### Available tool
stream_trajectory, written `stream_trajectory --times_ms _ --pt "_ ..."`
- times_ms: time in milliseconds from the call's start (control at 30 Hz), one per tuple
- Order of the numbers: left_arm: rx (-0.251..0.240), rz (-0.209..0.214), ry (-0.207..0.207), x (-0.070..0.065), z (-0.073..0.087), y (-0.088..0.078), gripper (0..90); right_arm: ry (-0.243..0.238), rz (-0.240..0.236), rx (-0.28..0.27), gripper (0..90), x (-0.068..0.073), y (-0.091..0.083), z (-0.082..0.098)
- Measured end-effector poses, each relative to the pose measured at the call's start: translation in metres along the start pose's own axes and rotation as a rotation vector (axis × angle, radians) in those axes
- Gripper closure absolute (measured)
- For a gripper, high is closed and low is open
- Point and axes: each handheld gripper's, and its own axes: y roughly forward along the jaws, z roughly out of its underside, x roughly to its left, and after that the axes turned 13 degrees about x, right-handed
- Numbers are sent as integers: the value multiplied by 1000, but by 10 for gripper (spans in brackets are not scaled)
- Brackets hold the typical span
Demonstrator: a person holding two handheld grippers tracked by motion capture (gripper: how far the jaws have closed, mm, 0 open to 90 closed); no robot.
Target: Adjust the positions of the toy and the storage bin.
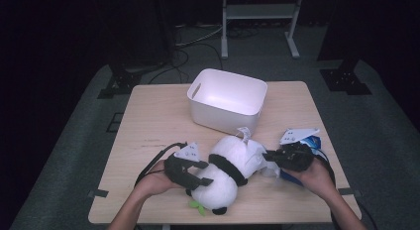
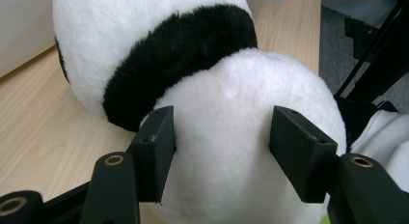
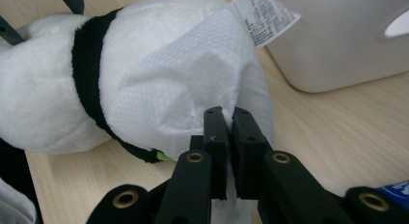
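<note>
A black-and-white panda plush (image 1: 225, 168) lies on its side at the front middle of the wooden table (image 1: 158, 121). My left gripper (image 1: 204, 173) is shut on its round white head (image 2: 231, 137), with both pads pressed into the fur. My right gripper (image 1: 268, 157) is shut on a white wipe (image 3: 183, 89), which is draped over the plush's rear end (image 1: 256, 153). A printed care label (image 3: 265, 16) sticks up from the plush there. The plush's black band (image 2: 178, 55) runs across its body behind the head.
A white plastic bin (image 1: 225, 118) with its mouth open stands just behind the plush, close to the wipe (image 3: 337, 50). A blue packet (image 1: 313, 141) lies under my right hand near the table's right edge. Bare tabletop stretches to the left and behind.
</note>
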Motion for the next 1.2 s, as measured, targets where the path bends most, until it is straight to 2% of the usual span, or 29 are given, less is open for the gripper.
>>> stream_trajectory --times_ms 67,167,267,467,633,733,900,967,1033,1200 --pt "3 0 1 0 -1 0 411 0 23 -7 851 -4 -6 -1" --pt "6 0 -1 0 -1 0 411 32 45 -36 852 -13 -20 -1" --pt "7 0 -2 -1 -2 0 411 54 90 -41 851 -23 -32 1" --pt "6 2 -4 0 -1 0 411 134 188 -45 849 -49 -52 9" --pt "13 4 -1 0 -2 0 410 195 233 -58 848 -67 -62 20" --pt "13 3 1 0 -3 0 410 214 279 -28 827 -74 -60 26" --pt "13 3 1 0 -4 1 410 258 256 48 745 -84 -40 40" --pt "14 3 2 0 -4 1 410 259 267 81 690 -86 -33 44" --pt "15 4 2 0 -4 1 409 268 251 81 669 -86 -31 45" --pt "11 3 7 -1 -5 1 408 244 262 65 610 -80 -36 37"
